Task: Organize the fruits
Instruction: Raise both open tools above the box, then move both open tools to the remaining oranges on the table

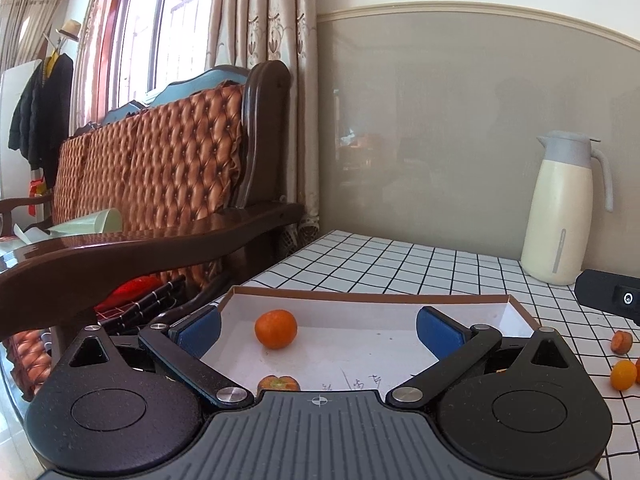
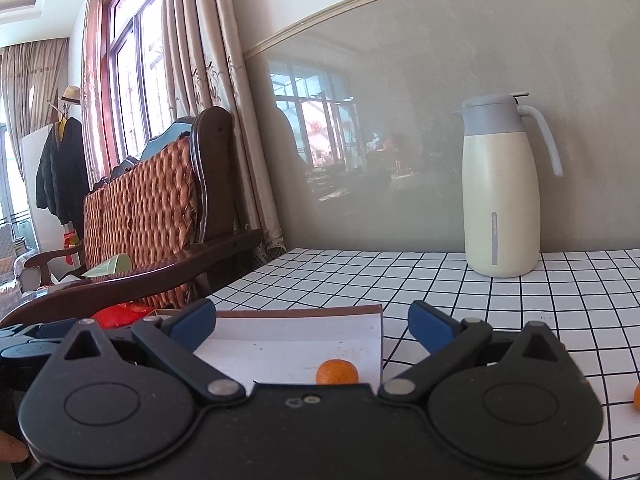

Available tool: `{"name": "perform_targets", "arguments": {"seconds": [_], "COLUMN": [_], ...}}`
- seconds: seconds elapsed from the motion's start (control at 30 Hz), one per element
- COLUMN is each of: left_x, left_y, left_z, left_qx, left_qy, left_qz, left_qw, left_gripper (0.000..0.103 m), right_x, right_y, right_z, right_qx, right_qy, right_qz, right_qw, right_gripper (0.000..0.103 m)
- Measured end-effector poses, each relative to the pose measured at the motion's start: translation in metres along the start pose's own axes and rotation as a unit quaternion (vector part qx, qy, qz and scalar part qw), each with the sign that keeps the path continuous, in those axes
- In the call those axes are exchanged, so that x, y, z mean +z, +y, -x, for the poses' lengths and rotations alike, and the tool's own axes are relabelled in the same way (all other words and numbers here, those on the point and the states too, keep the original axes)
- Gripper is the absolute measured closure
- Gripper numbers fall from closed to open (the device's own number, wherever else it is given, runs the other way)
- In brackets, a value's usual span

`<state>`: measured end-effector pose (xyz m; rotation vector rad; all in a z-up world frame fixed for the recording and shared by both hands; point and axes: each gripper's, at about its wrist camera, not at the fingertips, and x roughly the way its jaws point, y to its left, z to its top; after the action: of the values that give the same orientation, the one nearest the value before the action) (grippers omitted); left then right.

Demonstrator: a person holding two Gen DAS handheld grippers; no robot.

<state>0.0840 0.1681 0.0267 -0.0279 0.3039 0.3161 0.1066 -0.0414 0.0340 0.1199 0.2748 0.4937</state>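
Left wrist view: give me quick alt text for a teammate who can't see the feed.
The open left gripper hovers empty over a shallow white box holding a round orange fruit and a flatter one near the camera. More small fruits lie right on the checkered tablecloth, a cream thermos jug behind.

So the box (image 1: 516, 312) was a shallow white tray with brown rims, sitting open on the checkered table. Inside were a round orange (image 1: 276, 329) toward the left and a flat persimmon (image 1: 279, 383) at the near edge. Two more fruits (image 1: 622, 375) lay on the table well off to the right.
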Motion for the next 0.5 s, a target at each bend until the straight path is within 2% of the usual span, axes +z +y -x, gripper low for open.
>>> {"name": "perform_targets", "arguments": {"seconds": [0.23,0.5], "left_x": [-0.001,-0.002], "left_y": [-0.025,-0.066], "left_z": [0.014,0.025], "left_qx": [-0.028,-0.073], "left_qy": [-0.006,-0.013], "left_qz": [-0.006,-0.029], "left_qw": [0.9996,0.9968], "left_gripper": [0.0,0.0], "right_x": [0.001,-0.001], "right_y": [-0.018,-0.055], "right_z": [0.019,0.041], "right_qx": [-0.012,-0.05], "right_qy": [-0.004,0.011], "right_qz": [-0.003,-0.029], "right_qw": [1.0,0.998], "right_gripper": [0.006,0.006]}}
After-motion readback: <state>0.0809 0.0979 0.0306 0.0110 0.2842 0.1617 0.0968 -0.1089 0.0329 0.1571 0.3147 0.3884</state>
